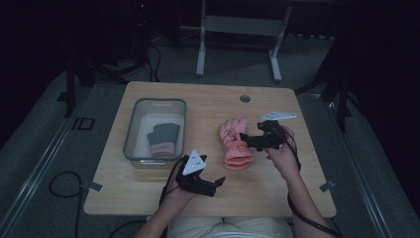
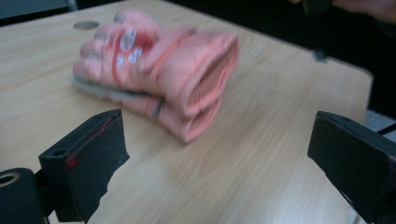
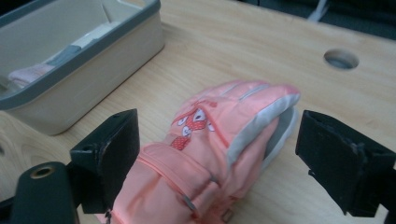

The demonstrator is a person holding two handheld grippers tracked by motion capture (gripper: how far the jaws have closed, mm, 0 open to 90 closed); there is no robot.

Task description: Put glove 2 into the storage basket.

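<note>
High view: pink ski glove (image 1: 236, 144) flat on the counter (image 1: 213, 99), right of the grey bin (image 1: 132, 130) holding a dark glove (image 1: 163, 138). Right claw (image 1: 247, 140) at the glove's edge; left claw (image 1: 219, 182) near the front edge.

Left gripper view: left claw (image 2: 217, 154) spread, empty; glove blurred.

Right gripper view: right claw (image 3: 217, 156) spread, glove (image 3: 219, 149) between, unpinched. No legible writing.

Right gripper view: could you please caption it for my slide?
Open right gripper straddling a pink glove lying on the wooden table, grey bin behind.
</note>
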